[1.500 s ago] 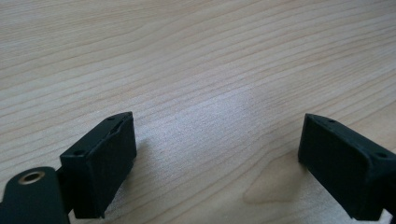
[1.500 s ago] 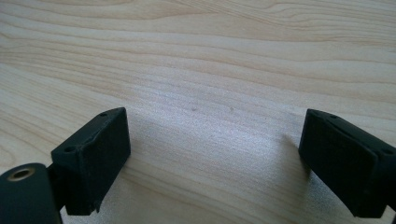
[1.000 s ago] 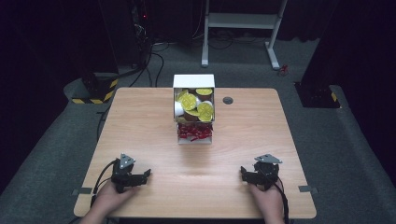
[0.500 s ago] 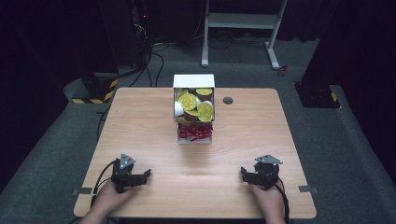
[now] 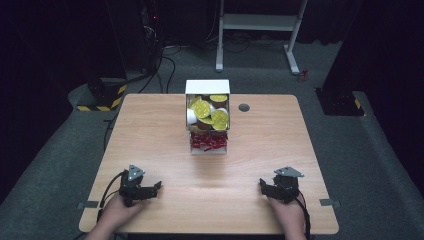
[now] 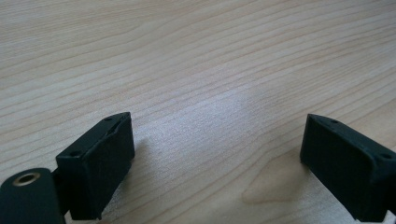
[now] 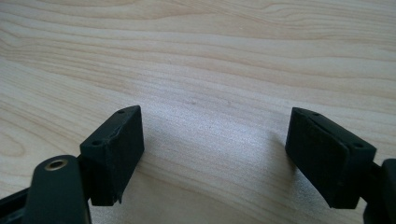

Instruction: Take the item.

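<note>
A pale wooden table (image 5: 150,145) fills the centre of the high view, set on grey carpet in a dim room. At the upper left of the frame, cables trail across the floor past a base (image 5: 102,96) striped yellow and black; at top centre stand the white legs of a frame (image 5: 260,22); a second striped base (image 5: 341,102) sits at the right edge, just off the table's far corner.

At the lower left, a person's hand holds the left gripper (image 5: 156,187) low on the tabletop, its jaws spread well apart with bare wood grain between them, as the left gripper view (image 6: 210,163) confirms.

At the table's far middle stands a white dispenser box (image 5: 207,87). Its upper compartment holds round pods with yellow lids (image 5: 203,108), jumbled together; the open tray below holds small red packets (image 5: 208,141). Just to its right, a dark round grommet (image 5: 244,107) is set into the wood.

At the lower right, the other hand holds the right gripper (image 5: 262,185) on the table, jaws likewise wide apart and gripping nothing, seen also in the right gripper view (image 7: 215,154).
</note>
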